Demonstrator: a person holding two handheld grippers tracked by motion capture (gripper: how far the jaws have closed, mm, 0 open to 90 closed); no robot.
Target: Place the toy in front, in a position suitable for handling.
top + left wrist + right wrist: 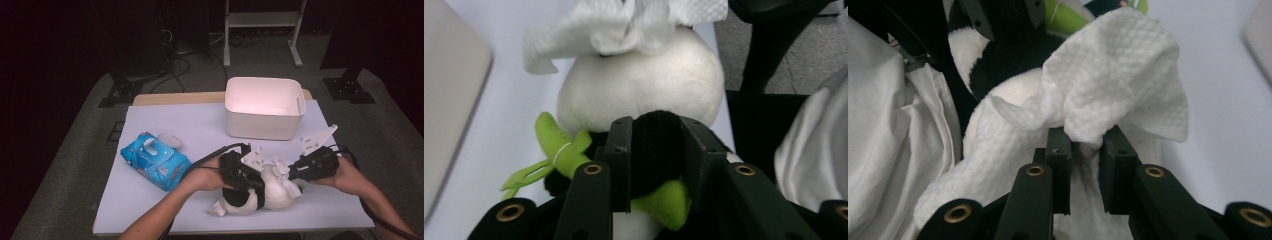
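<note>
the plush panda (272,192) lies at the lower centre of the frame on the table (200,125), a wet wipe (281,168) on top of it. the wipes pack (155,160) lies to its left; the bin (264,107) stands behind, upper centre.

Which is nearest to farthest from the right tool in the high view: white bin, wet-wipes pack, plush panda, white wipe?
1. White wipe: pinched in the right tool, on the panda's belly.
2. Plush panda: directly under the wipe, at the table's near edge.
3. White bin: behind, toward the far edge.
4. Wet-wipes pack: far across on the left side.
</note>
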